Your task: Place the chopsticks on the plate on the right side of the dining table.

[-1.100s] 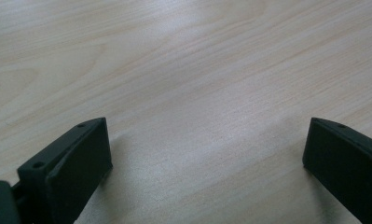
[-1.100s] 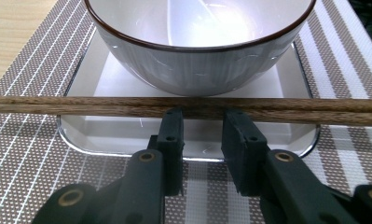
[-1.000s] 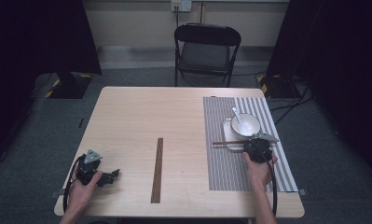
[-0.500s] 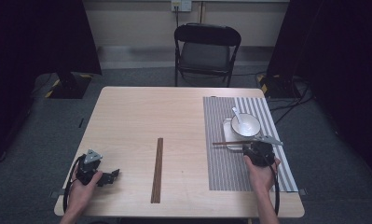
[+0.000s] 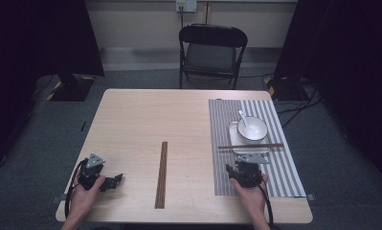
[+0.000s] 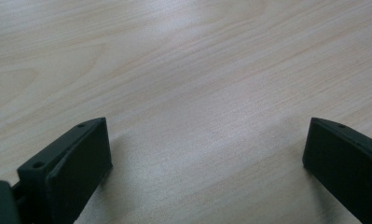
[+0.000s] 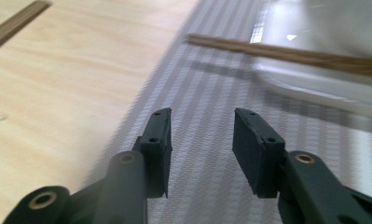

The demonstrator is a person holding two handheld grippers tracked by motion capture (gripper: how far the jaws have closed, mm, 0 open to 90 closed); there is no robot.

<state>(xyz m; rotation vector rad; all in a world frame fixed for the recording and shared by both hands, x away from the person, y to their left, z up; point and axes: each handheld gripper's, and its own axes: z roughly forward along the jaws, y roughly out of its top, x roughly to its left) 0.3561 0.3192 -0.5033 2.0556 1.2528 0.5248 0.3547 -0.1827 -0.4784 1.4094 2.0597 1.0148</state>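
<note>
no readable writing or brand marks anywhere. desk [image 5: 179, 115] is pale wood-grain laminate, rectangular, matte. grey-and-white striped placemat [image 5: 227, 143] with a fine woven texture lies on the right half of the desk. on the mat sits a white glossy rectangular tray [image 5: 234, 136], and on the tray a round white bowl [image 5: 252, 128] with a white spoon [image 5: 242, 118] leaning in it. a pair of thin brown wooden chopsticks [image 5: 251, 146] lies left to right over the near part of the tray, its left end reaching past the tray above the mat. a long flat dark-brown wooden strip [image 5: 162, 174] lies near-to-far on bare desk around the middle, well apart from the mat.

left gripper [image 5: 113, 181], black plastic with a grey three-cornered plate on top, is held in the left hand [image 5: 83, 199] at the near left of the desk; in the left gripper view its jaws are spread wide over bare wood, nothing between them. right gripper [image 5: 234, 170] is held in the right hand [image 5: 250, 191] over the near part of the mat, just near of the tray; in the right gripper view its blocky matte black jaws stand apart with a moderate gap, released, empty, above the striped weave, chopsticks and tray edge farther off. black folding metal chair [image 5: 212, 52] stands on grey carpet beyond the far edge of the desk.
</note>
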